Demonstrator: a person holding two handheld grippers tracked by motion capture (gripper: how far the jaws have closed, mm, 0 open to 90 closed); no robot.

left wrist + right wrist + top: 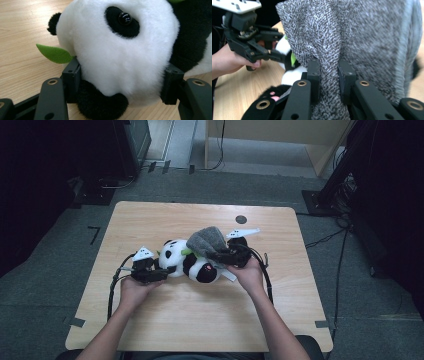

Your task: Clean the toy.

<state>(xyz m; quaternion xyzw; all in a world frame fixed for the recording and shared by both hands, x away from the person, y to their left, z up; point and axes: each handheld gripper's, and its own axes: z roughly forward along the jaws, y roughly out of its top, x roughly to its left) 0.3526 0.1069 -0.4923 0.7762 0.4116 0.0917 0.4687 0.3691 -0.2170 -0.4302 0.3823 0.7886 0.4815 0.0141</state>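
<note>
- Plush fills most of your working area: a soft black-and-white panda toy (187, 262) with fluffy pile is lying on its side near the middle of the pale wood-grain table (150, 320), its round white head pointing toward your left hand.
- Your left gripper (160, 270) is clamping that head, its two black, blocky pads pressing into the white fur on either side so that the pile is bulging slightly around them.
- In the left gripper view the head (117, 55) is looking smooth and rounded, with a glossy black bead eye (124, 18) set in a dark oval patch and a small fuzzy black ear (53, 23) at the edge.
- A flat, pointed green felt leaf (55, 53) is sticking out beside the head, just above one pad.
- Your right gripper (220, 254) is pinching a grey, coarsely knitted piece of cloth (207, 240), the pads squeezed nearly together on a gathered fold.
- In the right gripper view the cloth (362, 37) is showing a speckled, ribbed weave, hanging in soft vertical folds above the jaws.
- That cloth is draping over the toy's dark body, bunched into a rounded hump.
- A pink-padded black paw (272, 95) is peeking out low beside the right jaws.
- Your hands are sitting close together, with the toy between them.
</note>
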